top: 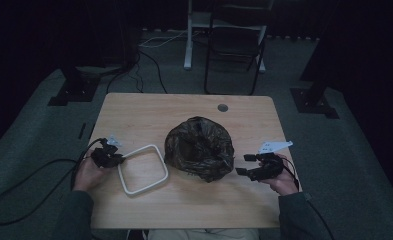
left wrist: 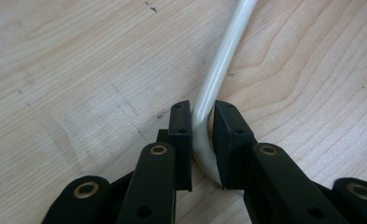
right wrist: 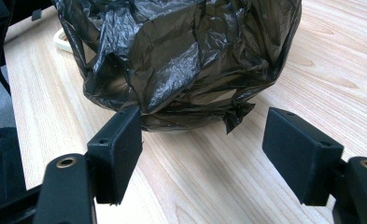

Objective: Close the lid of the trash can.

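A white rounded-square wire frame (top: 136, 151) lies flat on the wooden table (top: 149, 112), left of centre. My left gripper (top: 118, 160) is at the frame's near-left corner. In the left gripper view its pads (left wrist: 180, 123) are shut on the bend of the white frame (left wrist: 223, 51). A crumpled black plastic bag (top: 200, 147) sits in the middle of the table. My right gripper (top: 241, 164) rests to the right of it, pointing at it. In the right gripper view this gripper (right wrist: 202, 135) is open, with the bag (right wrist: 172, 51) just beyond its tips and nothing between the jaws.
A round cable hole (top: 222, 107) sits near the table's far edge. Beyond the table stand a dark chair (top: 234, 45) and two stand bases (top: 71, 92) (top: 314, 102) on grey carpet. A black cable (top: 29, 172) trails off the left side.
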The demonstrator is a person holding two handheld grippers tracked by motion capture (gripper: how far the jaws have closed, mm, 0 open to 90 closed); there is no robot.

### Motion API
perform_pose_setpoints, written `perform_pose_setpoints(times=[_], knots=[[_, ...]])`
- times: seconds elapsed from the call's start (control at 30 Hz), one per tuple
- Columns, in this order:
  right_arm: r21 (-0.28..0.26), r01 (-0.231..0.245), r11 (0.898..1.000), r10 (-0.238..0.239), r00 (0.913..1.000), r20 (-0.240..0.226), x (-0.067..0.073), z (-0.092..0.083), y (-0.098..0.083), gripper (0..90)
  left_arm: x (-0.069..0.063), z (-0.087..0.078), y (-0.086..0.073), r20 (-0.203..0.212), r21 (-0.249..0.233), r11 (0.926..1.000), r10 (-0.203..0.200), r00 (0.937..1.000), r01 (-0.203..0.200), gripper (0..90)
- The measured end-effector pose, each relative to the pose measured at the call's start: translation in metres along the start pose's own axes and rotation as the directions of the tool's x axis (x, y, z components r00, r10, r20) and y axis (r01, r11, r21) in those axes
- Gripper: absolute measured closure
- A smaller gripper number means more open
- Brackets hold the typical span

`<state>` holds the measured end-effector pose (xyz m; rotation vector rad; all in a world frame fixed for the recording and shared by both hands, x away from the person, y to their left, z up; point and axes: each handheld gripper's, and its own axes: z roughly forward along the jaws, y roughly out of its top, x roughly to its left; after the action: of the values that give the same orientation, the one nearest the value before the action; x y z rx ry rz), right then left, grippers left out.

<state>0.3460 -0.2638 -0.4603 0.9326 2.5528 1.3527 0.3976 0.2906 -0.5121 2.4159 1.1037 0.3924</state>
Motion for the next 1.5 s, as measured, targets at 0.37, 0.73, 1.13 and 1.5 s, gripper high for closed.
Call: perform_pose_setpoints(times=[0.37, 0.73, 1.13, 1.5], knots=[[0.001, 0.000, 1.000, 0.000, 1.0000, -0.001, 0.001, 0.000, 0.000, 27.9, 0.010, -0.029, -0.008, 0.006, -0.090, 0.9954, -0.031, 0.9995, 0.031, 78.3], [0.005, -0.001, 1.000, 0.001, 1.0000, 0.000, 0.001, 0.001, 0.000, 27.9, 0.014, -0.053, -0.003, 0.021, -0.165, 0.9858, -0.027, 0.9994, 0.030, 78.3], [0.003, -0.003, 1.000, 0.003, 1.0000, 0.001, 0.000, 0.000, -0.001, 27.9, 0.010, -0.071, 0.016, 0.027, -0.224, 0.9745, 0.007, 0.9996, -0.001, 78.2], [0.001, -0.007, 1.000, 0.007, 1.0000, 0.002, -0.001, 0.000, -0.001, 28.0, 0.007, -0.087, 0.033, 0.018, -0.278, 0.9605, 0.026, 0.9995, -0.020, 78.3]])
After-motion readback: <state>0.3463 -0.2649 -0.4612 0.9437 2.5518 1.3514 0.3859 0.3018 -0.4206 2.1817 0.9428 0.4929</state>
